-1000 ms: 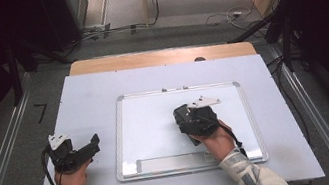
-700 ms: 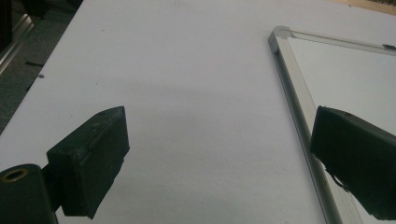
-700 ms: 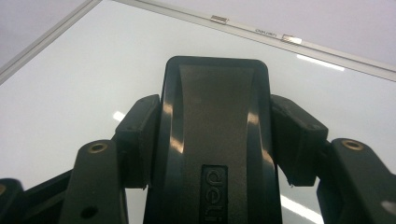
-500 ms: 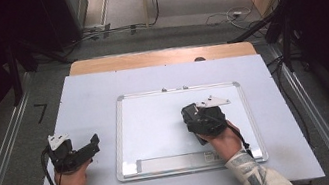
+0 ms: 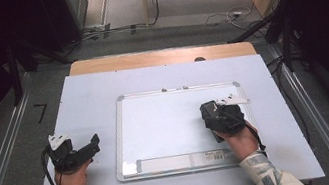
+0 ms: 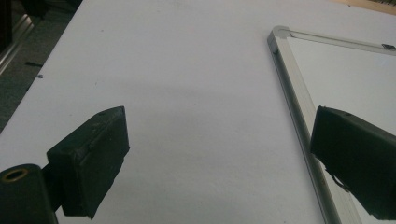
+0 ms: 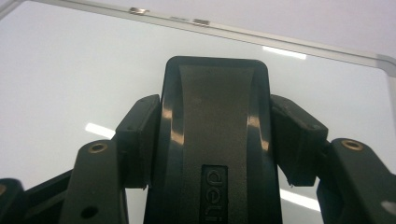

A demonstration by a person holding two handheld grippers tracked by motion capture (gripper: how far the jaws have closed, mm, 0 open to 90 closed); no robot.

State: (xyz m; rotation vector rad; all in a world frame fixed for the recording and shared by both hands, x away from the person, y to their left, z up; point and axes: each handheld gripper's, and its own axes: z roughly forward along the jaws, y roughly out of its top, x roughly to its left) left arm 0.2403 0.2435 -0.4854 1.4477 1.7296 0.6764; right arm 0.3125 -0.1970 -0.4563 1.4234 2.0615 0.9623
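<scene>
Open tool [image 6: 219, 158] beside whiteboard [image 6: 299, 107] frame.

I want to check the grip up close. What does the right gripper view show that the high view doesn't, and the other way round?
Right gripper view: the black eraser clamped between the two jaws, its moulded lettering readable.

High view: the left gripper open over the bare table, both hands, and the whiteboard's tray along the near edge.

Both: the right gripper over the whiteboard and the board's far frame.

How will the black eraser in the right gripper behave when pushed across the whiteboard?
The eraser looks like rigid, glossy plastic, so it probably stays stiff between the fingers. Its broad, flat shape should glide over the smooth whiteboard, unlikely to roll or tip.
</scene>
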